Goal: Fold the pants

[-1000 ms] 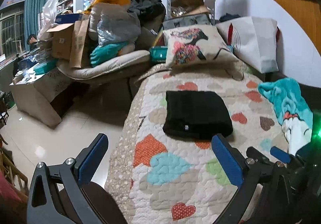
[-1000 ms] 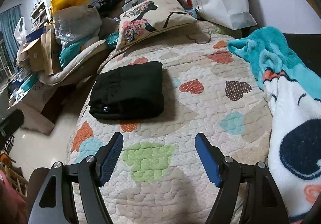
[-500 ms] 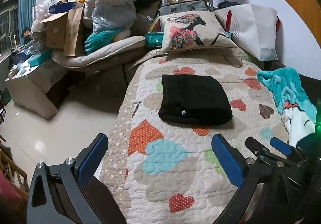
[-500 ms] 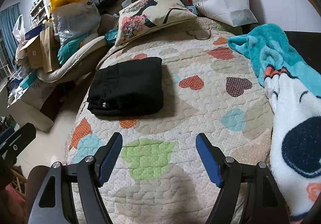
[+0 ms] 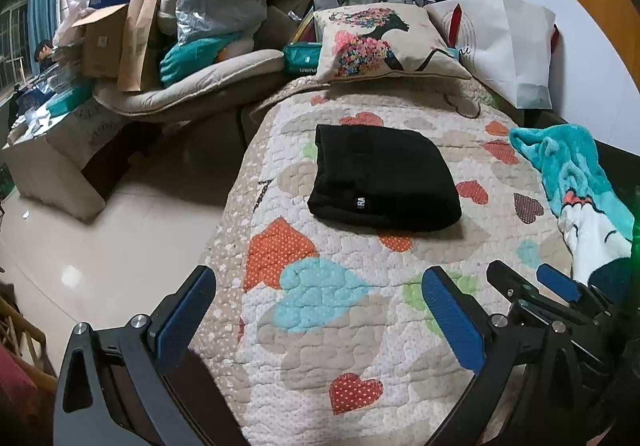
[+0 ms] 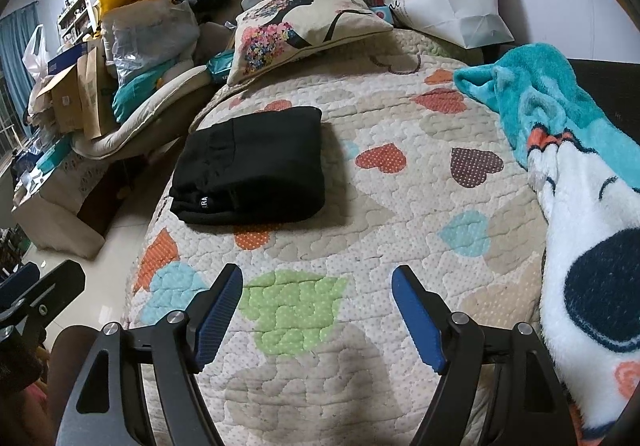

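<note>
The black pants (image 5: pixel 382 178) lie folded into a neat rectangle on the heart-patterned quilt (image 5: pixel 328 310), a small white label on the near edge. They also show in the right wrist view (image 6: pixel 252 166). My left gripper (image 5: pixel 320 310) is open and empty, held above the quilt's near left part, well short of the pants. My right gripper (image 6: pixel 318 310) is open and empty above the quilt, the pants ahead and to its left. The right gripper's fingers (image 5: pixel 556 282) show at the lower right of the left wrist view.
A teal and white fleece blanket (image 6: pixel 576 174) lies along the quilt's right side. A printed cushion (image 5: pixel 380 42) and a white paper bag (image 5: pixel 508 42) sit at the far end. Cluttered boxes and bags (image 5: pixel 132 34) stand left beyond the tiled floor (image 5: pixel 100 246).
Both grippers have drawn back and slightly away from the folded pants, which now look a little farther off. The pants have not moved. Both grippers stay open.
</note>
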